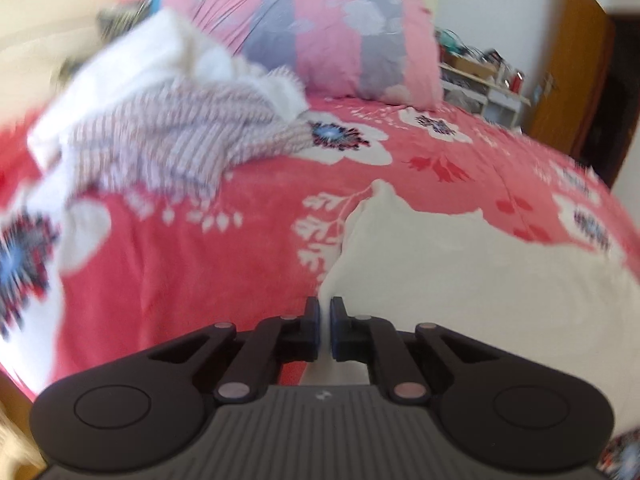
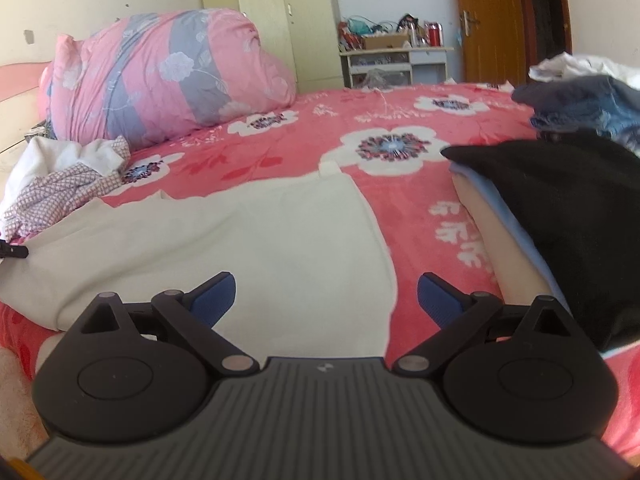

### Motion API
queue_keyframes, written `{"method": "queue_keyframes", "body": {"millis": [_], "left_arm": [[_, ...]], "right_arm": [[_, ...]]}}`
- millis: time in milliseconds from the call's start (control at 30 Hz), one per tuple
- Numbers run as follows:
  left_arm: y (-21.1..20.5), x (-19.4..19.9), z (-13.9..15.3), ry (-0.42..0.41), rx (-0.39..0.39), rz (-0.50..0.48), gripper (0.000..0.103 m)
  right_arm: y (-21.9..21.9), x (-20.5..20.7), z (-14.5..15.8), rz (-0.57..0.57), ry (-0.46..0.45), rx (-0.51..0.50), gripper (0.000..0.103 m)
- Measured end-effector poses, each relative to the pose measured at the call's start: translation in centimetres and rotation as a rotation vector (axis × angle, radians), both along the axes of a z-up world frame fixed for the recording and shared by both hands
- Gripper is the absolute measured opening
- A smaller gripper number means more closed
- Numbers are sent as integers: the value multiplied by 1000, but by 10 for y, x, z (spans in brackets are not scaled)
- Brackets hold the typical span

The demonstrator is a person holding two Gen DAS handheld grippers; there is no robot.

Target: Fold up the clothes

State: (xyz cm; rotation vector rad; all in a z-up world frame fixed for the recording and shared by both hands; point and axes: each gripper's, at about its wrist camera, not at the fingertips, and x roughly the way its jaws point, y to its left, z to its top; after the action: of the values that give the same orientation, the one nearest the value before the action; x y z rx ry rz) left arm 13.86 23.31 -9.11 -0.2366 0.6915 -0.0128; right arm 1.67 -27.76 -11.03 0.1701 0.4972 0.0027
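Observation:
A cream garment (image 1: 460, 272) (image 2: 240, 240) lies spread flat on the pink flowered bedspread (image 1: 200, 260) (image 2: 420, 184). At its left edge, my left gripper (image 1: 324, 312) is shut, with a thin strip of the cream cloth pinched between the blue pads. My right gripper (image 2: 326, 294) hangs open just above the garment's near right part; its blue pads (image 2: 216, 296) stand wide apart and hold nothing.
A crumpled purple-checked and white garment (image 1: 168, 140) (image 2: 60, 188) lies at the left by a rolled pink-and-grey quilt (image 1: 320, 28) (image 2: 160, 80). A folded stack with a black piece on top (image 2: 560, 208) and a dark blue heap (image 2: 580, 100) sit at the right.

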Motion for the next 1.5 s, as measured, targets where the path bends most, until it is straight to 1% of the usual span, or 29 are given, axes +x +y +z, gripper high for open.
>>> {"method": "queue_keyframes", "body": {"millis": [33,133,200,267,333,400,433,500,567,600,633,667,700,733,800,900,933,1067,1133,1167,1233,1267,1300,1333,1400,1467,1500], "left_arm": [[8,0,-4,1,-65,21,6],[26,-2,-13,5,-207,55,7],[28,-6,-14,-2,-216,46,7],[28,-12,-9,-8,-182,37,13],[31,-21,-3,-26,-159,39,32],[36,-33,3,-44,-152,28,39],[37,-38,5,-44,-152,10,46],[38,-47,5,-26,-152,-41,56],[35,-54,-2,4,-138,-88,57],[33,-57,-5,19,-130,-110,55],[30,-59,-10,29,-121,-117,48],[29,-62,-13,31,-120,-117,38],[27,-64,-17,32,-121,-115,8],[28,-65,-18,26,-134,-104,6],[34,-69,-11,-4,-161,-74,5],[46,-74,3,-71,-218,-61,5],[48,-72,3,-70,-218,-60,5],[42,-63,-8,-19,-127,-42,6],[38,-63,-11,-28,-87,-44,6],[37,-64,-10,-37,-79,-42,6],[36,-65,-7,-53,-71,-37,6],[36,-65,-6,-60,-68,-35,6],[36,-65,-4,-67,-65,-33,6],[35,-64,-1,-77,-55,-32,6],[32,-62,6,-97,-28,-34,6],[25,-59,11,-110,33,-37,6],[22,-58,12,-116,68,-38,6]], "right_arm": [[-2,-1,-1,-4,4,6,98],[-7,-5,-1,-16,7,19,98],[-11,-6,-2,-22,10,30,98],[-14,-9,-2,-29,12,43,98],[-18,-11,-2,-32,11,53,98],[-20,-11,-2,-30,8,58,98],[-20,-11,-2,-29,7,61,98],[-19,-13,-2,-27,5,66,98],[-18,-14,-1,-25,2,70,98],[-19,-13,0,-23,0,73,98],[-19,-14,0,-22,-2,77,98],[-18,-14,1,-21,-3,82,98],[-17,-16,2,-21,-5,85,98],[-16,-17,3,-22,-7,85,98],[-14,-20,7,-24,-11,78,98],[-12,-26,14,-27,-21,49,98],[-11,-28,15,-29,-24,37,98],[-12,-30,12,-46,-8,30,97],[-12,-31,12,-45,1,26,93],[-10,-32,12,-43,4,12,91],[-7,-32,12,-32,15,-24,73],[-6,-31,13,-26,20,-40,69],[-5,-29,13,-22,24,-47,60],[-5,-27,13,-18,29,-54,54],[-4,-24,12,-8,34,-61,50],[-3,-20,8,0,45,-72,48],[-2,-17,5,4,54,-80,45]]}}
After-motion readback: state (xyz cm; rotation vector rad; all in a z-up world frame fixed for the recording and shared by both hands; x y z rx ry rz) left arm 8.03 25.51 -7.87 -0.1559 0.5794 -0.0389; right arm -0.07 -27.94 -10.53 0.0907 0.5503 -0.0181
